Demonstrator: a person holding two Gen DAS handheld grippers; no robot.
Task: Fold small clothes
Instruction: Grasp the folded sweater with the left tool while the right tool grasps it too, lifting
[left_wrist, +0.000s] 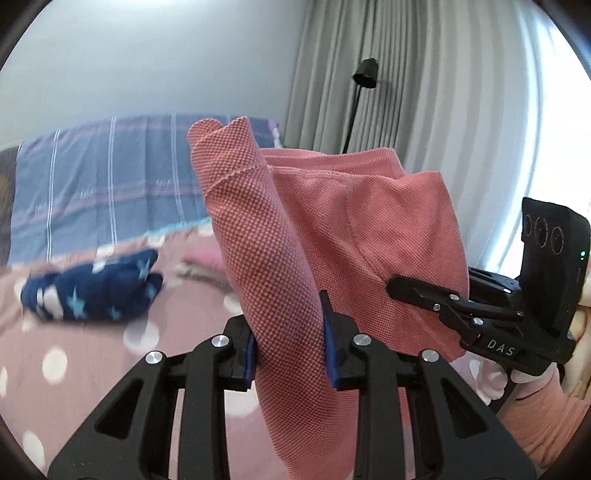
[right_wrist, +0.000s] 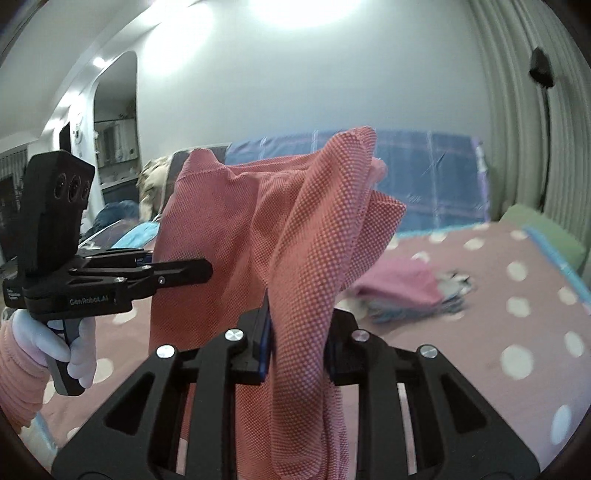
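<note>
Now step: lift-out | left gripper (left_wrist: 288, 343) and right gripper (right_wrist: 299, 332) each pinch the coral garment (left_wrist: 369, 229), raised off the dotted bedspread (left_wrist: 110, 354) | next: spread it flat below both grippers.

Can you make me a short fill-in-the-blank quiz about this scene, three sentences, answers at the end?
1. Both grippers, left gripper and right gripper, hold the same ____ garment.
2. The bedspread is pink with white ____.
3. The dark blue cloth lying on the bed is printed with ____.

Answers: red; dots; stars
</note>
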